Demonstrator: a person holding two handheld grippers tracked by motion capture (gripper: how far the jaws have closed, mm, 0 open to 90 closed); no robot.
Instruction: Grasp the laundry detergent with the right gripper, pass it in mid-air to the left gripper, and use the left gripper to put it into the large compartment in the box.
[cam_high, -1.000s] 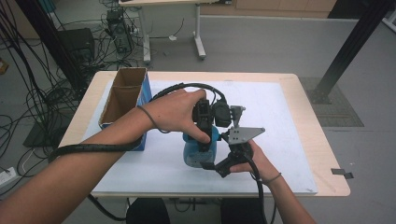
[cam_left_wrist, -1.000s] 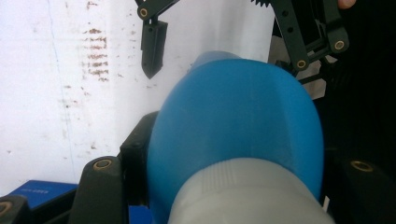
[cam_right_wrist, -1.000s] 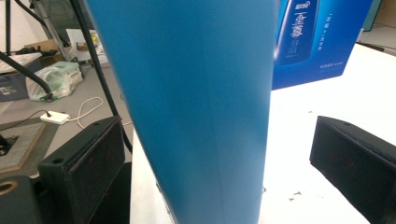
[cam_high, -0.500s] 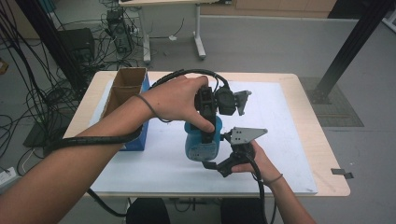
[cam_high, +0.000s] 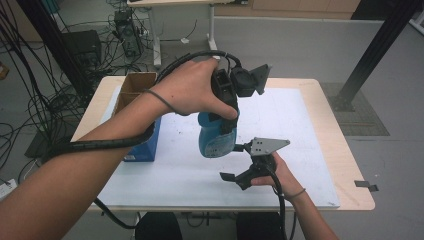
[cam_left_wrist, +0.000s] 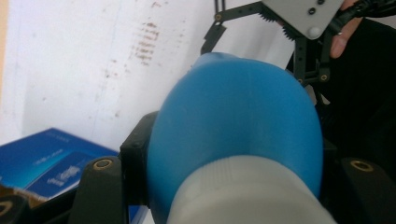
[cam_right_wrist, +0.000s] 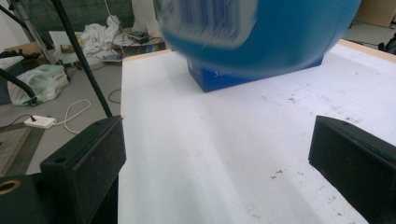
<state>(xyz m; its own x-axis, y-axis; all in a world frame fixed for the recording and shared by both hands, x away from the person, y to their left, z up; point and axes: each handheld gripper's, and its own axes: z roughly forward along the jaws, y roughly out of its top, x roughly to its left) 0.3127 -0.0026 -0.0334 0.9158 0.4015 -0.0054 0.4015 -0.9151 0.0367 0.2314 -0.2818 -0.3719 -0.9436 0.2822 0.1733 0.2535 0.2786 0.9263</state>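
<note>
A blue plastic bottle (cam_high: 216, 140) with a white label hangs in the air above the white mat (cam_high: 290, 120). My left gripper (cam_high: 220, 122) points down and is shut on the bottle's upper part. In the left gripper view the bottle (cam_left_wrist: 233, 116) bulges between the two black jaws, its white neck (cam_left_wrist: 247, 196) nearest the camera. My right gripper (cam_high: 235, 162) is held low over the mat's front, just right of and below the bottle, jaws wide open with nothing between them. In the right gripper view the blurred bottle (cam_right_wrist: 261, 32) hovers above and beyond the open right gripper (cam_right_wrist: 219, 158).
A blue carton (cam_high: 147, 142) lies at the mat's left, with an open cardboard box (cam_high: 135, 85) behind it. The wooden table edge (cam_high: 352, 170) runs along the right. Cables, a black post (cam_high: 370, 55) and another desk stand on the floor beyond.
My left hand has risen with the blue bottle, lifting it off the mat and slightly away from me. The right gripper has stayed where it was, still open.
</note>
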